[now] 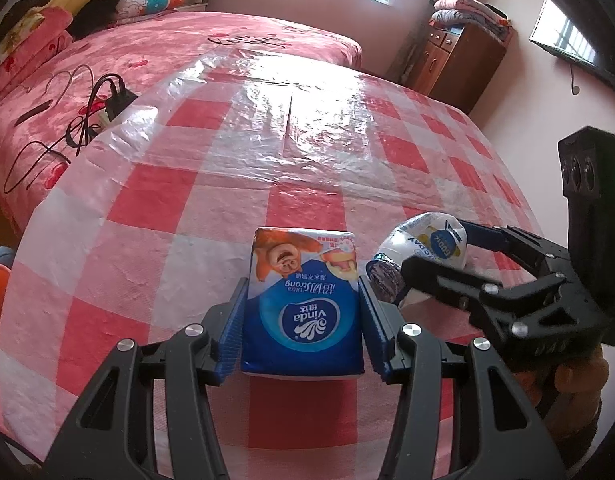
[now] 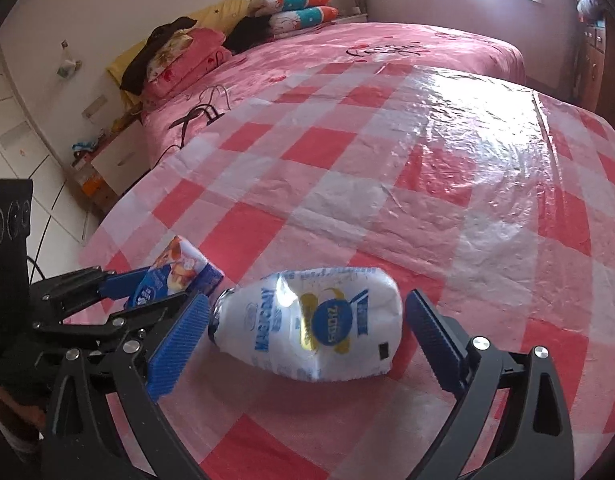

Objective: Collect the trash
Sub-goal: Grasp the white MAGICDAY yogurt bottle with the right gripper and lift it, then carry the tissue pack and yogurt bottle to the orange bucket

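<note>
1. Left gripper [image 1: 301,322] of mine was clamped on the blue tissue pack [image 1: 303,300], its pads pressed against both sides.
2. Right gripper [image 2: 307,334] stood wide apart, released around the white plastic pouch [image 2: 311,326] without touching it.
3. Relative to the tissue pack, the pouch lay just beside it on the right, both on the red-checked tablecloth [image 1: 307,140].
4. Beyond the pack I saw a pink bed [image 1: 147,48].

Tissue pack [image 1: 303,312] left of pouch [image 2: 319,328] on table [image 2: 427,208]
</note>
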`<action>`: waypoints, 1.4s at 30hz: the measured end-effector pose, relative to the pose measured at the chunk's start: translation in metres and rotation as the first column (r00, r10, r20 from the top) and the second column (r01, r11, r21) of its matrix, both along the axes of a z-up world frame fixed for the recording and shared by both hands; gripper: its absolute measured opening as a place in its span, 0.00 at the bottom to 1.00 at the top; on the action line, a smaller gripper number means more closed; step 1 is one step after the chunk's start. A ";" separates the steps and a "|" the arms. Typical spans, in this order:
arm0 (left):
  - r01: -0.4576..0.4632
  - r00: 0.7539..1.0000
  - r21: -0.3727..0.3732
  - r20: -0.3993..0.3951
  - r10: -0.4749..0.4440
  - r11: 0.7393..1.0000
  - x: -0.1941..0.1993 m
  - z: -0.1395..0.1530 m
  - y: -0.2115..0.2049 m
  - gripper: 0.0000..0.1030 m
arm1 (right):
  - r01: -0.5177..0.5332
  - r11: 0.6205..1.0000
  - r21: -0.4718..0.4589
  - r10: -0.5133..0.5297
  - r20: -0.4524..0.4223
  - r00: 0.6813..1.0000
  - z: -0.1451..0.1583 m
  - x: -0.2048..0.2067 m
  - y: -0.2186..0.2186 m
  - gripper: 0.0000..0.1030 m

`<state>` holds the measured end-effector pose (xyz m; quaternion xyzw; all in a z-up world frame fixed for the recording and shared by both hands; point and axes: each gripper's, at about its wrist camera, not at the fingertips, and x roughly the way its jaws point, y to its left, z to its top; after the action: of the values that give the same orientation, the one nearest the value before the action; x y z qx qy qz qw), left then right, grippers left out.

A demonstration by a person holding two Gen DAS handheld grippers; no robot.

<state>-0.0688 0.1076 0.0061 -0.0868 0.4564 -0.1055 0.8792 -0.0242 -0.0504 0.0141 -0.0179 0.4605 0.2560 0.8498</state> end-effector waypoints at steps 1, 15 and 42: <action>0.000 1.000 -0.006 -0.002 0.000 1.000 0.000 0.000 0.001 0.51 | -0.006 1.000 -0.007 0.006 0.003 1.000 0.000 -0.001 0.001 0.94; -0.006 1.000 -0.028 -0.010 0.006 1.000 0.001 -0.002 0.006 0.51 | -0.025 0.999 -0.047 0.026 0.021 0.999 -0.005 -0.003 0.005 0.95; -0.041 0.999 -0.031 -0.008 0.040 0.999 -0.022 0.001 0.025 0.51 | 0.039 0.986 -0.162 -0.029 0.062 0.998 -0.008 -0.004 0.021 0.91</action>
<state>-0.0909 0.1329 0.0067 -0.1103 0.4563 -0.0945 0.8779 -0.0280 -0.0298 0.0058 -0.0872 0.4548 0.2023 0.8629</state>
